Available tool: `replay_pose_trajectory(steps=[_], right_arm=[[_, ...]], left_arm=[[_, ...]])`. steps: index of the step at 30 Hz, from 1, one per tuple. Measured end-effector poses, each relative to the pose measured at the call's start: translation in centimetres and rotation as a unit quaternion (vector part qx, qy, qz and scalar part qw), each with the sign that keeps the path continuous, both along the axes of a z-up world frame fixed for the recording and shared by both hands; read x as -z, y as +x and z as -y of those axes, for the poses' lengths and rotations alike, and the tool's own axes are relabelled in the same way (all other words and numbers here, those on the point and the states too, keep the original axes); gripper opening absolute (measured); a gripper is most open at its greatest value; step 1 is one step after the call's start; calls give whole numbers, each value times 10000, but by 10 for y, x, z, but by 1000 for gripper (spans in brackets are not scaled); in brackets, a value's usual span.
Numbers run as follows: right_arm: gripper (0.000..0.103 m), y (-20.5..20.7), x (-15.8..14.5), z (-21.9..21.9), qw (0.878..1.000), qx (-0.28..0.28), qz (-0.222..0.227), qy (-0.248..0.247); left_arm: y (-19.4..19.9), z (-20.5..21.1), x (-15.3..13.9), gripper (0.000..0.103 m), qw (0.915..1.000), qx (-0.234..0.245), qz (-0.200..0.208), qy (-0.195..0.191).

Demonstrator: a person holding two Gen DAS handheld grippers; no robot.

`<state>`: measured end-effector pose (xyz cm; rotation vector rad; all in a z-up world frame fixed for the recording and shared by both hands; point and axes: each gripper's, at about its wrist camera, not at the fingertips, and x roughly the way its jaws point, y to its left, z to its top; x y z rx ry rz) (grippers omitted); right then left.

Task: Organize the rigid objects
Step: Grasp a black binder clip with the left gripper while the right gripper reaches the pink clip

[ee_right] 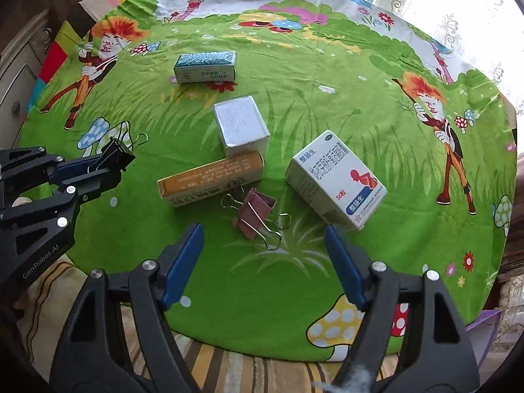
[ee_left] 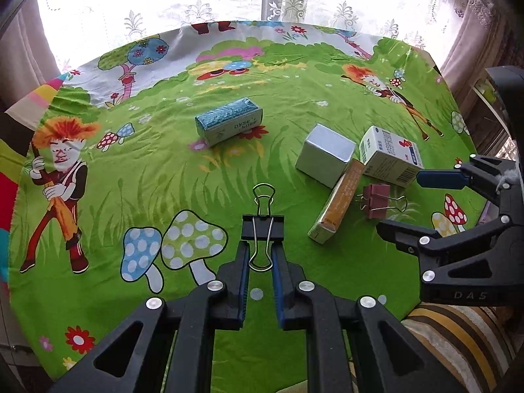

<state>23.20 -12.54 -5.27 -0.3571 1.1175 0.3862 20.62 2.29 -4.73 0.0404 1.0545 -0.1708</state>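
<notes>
A black binder clip (ee_left: 262,227) is held off the cloth, wire handles splayed. At the right-wrist view's centre lies a pink binder clip (ee_right: 253,213), handles open. At its 10 o'clock an orange carton (ee_right: 211,178) lies flat, touching a silver box (ee_right: 240,126). A white carton (ee_right: 335,180) sits at 2 o'clock, seemingly tilted. A teal carton (ee_right: 206,67) lies at 11 o'clock.

Left gripper (ee_left: 260,245) clamped; right gripper (ee_right: 263,245) agape

Bright daylight floods through the lace curtain (ee_left: 183,9) behind the tablecloth (ee_left: 288,104), blowing it out white, while fisheye bending darkens the corners beyond it
</notes>
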Motion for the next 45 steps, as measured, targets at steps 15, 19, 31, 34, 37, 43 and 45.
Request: replay_pose_trajectory(steps=[15,19,31,34,37,43,45], right_arm=[[37,1,21,-16,9968,-673,101,-410],[23,-3,14,-10,9983,-567,91,-124],[12,-7,12,-2,9984,-484,-107,262],[12,-14,9,-2,9977,-561,-167,337],[14,-25,1,-2,9981,-572,12,221],[59,-33,-9,-6,9963,-770,376,58],[59,-27,-7,-12,9954,-848,435,-49]], left_arm=[[-4,1,-7,14,9998,-38,89,-195],[-6,3,-10,14,9997,-22,142,-212],[-10,7,-13,14,9995,28,173,-268],[-10,7,-13,14,9994,33,179,-284],[-11,8,-13,14,9994,58,186,-299],[-12,10,-15,14,9993,81,205,-316],[-13,10,-16,14,9991,78,217,-342]])
